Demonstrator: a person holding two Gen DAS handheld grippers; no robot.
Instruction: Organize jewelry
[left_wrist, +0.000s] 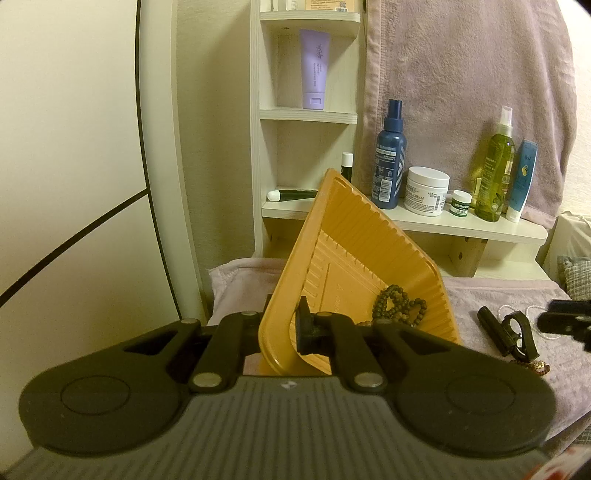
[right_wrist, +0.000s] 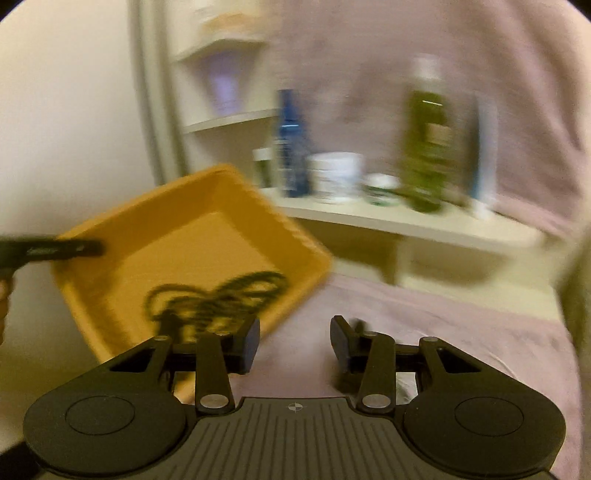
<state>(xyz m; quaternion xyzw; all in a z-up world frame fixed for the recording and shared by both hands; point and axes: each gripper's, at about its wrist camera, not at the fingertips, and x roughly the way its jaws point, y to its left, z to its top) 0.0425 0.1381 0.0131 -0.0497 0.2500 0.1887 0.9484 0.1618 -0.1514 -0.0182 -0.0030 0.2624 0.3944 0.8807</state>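
Left tongs (left_wrist: 286, 326) clenched on tilted orange tray (left_wrist: 354, 236); bead bracelets (left_wrist: 400, 306) inside. Right tongs (right_wrist: 294, 341) released, empty. Black-handled item (left_wrist: 506, 330) and pearl strand (left_wrist: 532, 308) right of tray, still on towel.

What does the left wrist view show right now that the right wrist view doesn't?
Only the left wrist view shows the left hand-held gripper shut on the orange tray's rim, and a black clip-like item lying on the pink cloth. Only the right wrist view, which is blurred, shows the right hand-held gripper open with nothing between its fingers. Both show the tilted tray holding the dark bead bracelet and the shelf of bottles.
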